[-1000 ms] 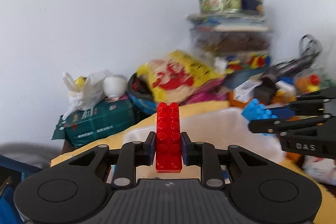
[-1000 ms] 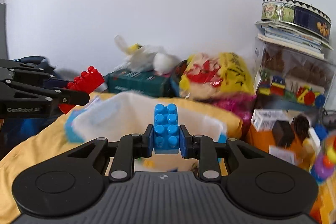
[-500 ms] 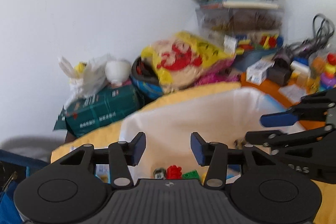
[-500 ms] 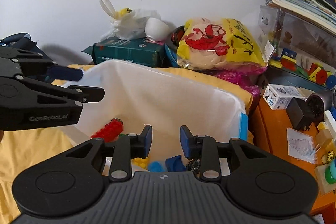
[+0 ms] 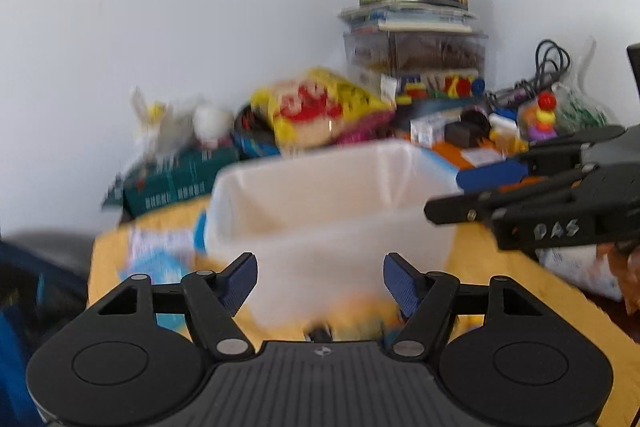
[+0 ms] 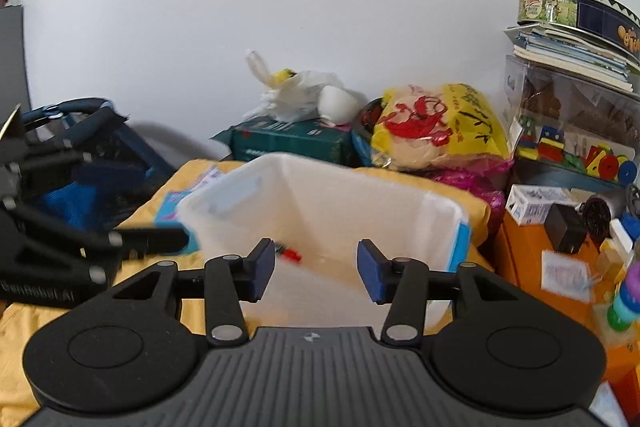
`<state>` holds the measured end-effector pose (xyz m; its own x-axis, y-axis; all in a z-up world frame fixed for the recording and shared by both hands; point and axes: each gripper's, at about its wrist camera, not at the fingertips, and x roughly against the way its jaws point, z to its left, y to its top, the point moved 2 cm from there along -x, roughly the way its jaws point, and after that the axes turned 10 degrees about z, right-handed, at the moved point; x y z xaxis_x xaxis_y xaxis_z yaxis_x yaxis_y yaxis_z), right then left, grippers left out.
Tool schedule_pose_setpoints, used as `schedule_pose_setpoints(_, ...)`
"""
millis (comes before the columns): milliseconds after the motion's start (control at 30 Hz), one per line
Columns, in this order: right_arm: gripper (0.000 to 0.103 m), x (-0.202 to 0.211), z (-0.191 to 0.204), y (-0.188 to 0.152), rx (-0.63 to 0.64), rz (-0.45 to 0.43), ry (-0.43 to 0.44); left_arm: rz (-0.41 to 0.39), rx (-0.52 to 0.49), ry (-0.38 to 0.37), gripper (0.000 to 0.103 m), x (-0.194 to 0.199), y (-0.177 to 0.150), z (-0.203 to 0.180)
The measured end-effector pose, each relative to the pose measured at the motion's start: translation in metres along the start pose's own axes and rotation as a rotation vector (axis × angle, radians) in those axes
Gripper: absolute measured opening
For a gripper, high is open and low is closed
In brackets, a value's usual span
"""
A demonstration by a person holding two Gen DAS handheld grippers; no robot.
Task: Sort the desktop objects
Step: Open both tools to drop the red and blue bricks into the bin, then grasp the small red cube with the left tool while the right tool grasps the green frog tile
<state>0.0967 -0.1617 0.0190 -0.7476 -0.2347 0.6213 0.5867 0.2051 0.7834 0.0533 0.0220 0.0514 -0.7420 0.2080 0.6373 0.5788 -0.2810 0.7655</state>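
A translucent white plastic bin (image 5: 320, 187) (image 6: 440, 207) stands on the yellow cloth ahead of both grippers. In the right wrist view a red brick (image 6: 290, 254) lies on the bin's floor. My left gripper (image 5: 320, 283) sits before the bin's near wall, its jaws opening wide with nothing between them. My right gripper (image 6: 316, 269) hangs over the bin's near rim, its jaws also opening and empty. The right gripper (image 5: 472, 191) shows at the right edge of the left wrist view. At the left of the right wrist view the left gripper (image 6: 160, 239) appears blurred. The blue brick is hidden.
Against the wall lie a yellow bag (image 6: 436, 123), a green box (image 6: 288, 141) under a white plastic bag (image 6: 296, 95), and stacked boxes topped by a round tin (image 6: 572, 11). An orange surface (image 6: 532, 263) at right carries small toys. A dark blue bag (image 6: 80, 163) sits at left.
Both grippers let go of their bricks over the bin and opened wide. The red brick now lies inside the bin. The left gripper has pulled back from the bin.
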Motion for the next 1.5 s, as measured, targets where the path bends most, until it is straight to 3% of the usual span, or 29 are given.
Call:
schedule_pose_setpoints(133,0.052,0.011,0.013,-0.028,0.019,0.009,0.04,0.08,0.023,-0.014,0.073,-0.006,-0.037,-0.003)
schedule_pose_setpoints(367,0.053,-0.008,0.036,-0.079,0.061,0.165,0.049,0.213,-0.005,-0.018,0.073,-0.026,-0.09,-0.017)
schedule_pose_setpoints(767,0.053,-0.031,0.058,-0.141,0.172,0.297,0.025,0.319,-0.034,-0.025,0.072,-0.049,-0.128,-0.025)
schedule_pose_setpoints(900,0.05,-0.034,0.058,-0.153,0.173,0.329,0.047,0.324,-0.01,-0.057,0.068,-0.051,-0.134,-0.023)
schedule_pose_setpoints(967,0.036,-0.034,0.056,-0.146,0.158,0.309,0.027,0.317,-0.006,-0.069,0.065,-0.051,-0.134,-0.023)
schedule_pose_setpoints(1133,0.039,-0.044,0.046,-0.126,0.1,0.261,-0.042,0.305,0.001,-0.089,0.06,-0.049,-0.13,-0.022)
schedule_pose_setpoints(1200,0.038,-0.057,0.041,-0.125,0.077,0.282,-0.029,0.275,0.003,-0.085,0.06,-0.046,-0.123,-0.022)
schedule_pose_setpoints(1267,0.023,-0.066,0.036,-0.128,0.046,0.309,0.005,0.253,0.002,-0.078,0.06,-0.046,-0.115,-0.02)
schedule_pose_setpoints(1333,0.016,-0.062,0.034,-0.131,0.01,0.304,0.046,0.255,0.004,-0.073,0.06,-0.052,-0.106,-0.018)
schedule_pose_setpoints(1500,0.016,-0.039,0.039,-0.141,0.038,0.318,0.092,0.251,-0.003,-0.052,0.06,-0.079,-0.085,-0.017)
